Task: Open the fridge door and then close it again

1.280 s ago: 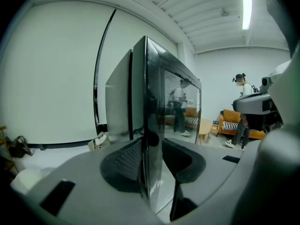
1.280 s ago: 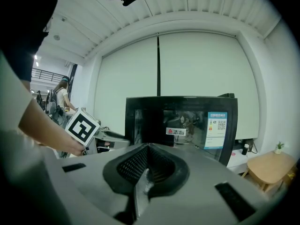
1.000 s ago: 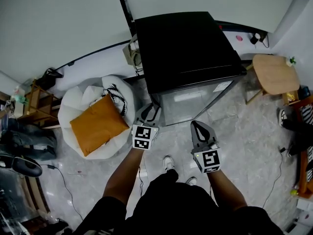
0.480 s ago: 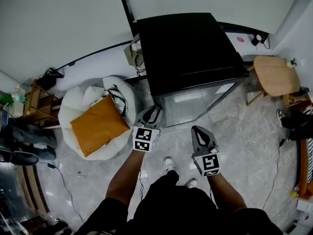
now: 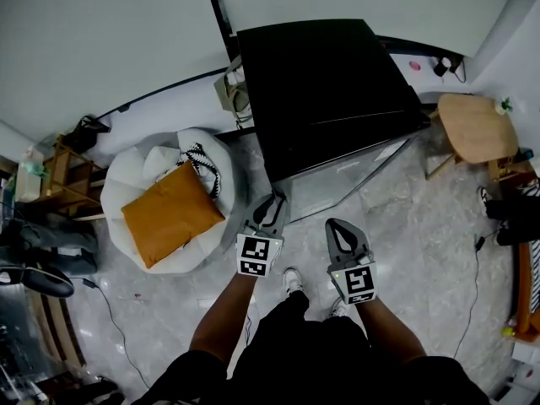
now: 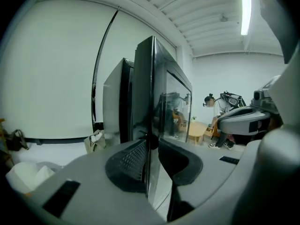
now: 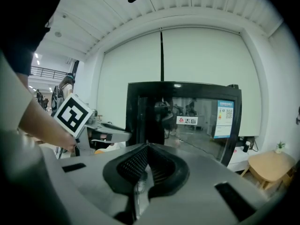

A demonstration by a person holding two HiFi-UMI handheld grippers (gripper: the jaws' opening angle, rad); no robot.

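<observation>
A small black fridge [image 5: 325,74] stands against the white wall, and its glass door [image 5: 354,171] hangs a little ajar, with the left edge swung out. My left gripper [image 5: 270,202] is at that edge. In the left gripper view the door's edge [image 6: 144,102] runs upright between the pads of the left gripper [image 6: 152,149]. Those jaws have just been closing and now pinch the edge. My right gripper [image 5: 340,226] hovers in front of the door, apart from it. In the right gripper view the right gripper [image 7: 147,149] is shut with nothing in it and faces the fridge [image 7: 187,121].
A white beanbag [image 5: 135,175] with an orange cushion [image 5: 169,213] lies left of the fridge. A round wooden stool [image 5: 477,129] stands to its right, and a wooden shelf [image 5: 63,175] at far left. Cables trail across the marble floor [image 5: 422,226].
My left gripper has moved right and back toward me, and the door's left edge has swung out with it. The right gripper has hardly shifted.
</observation>
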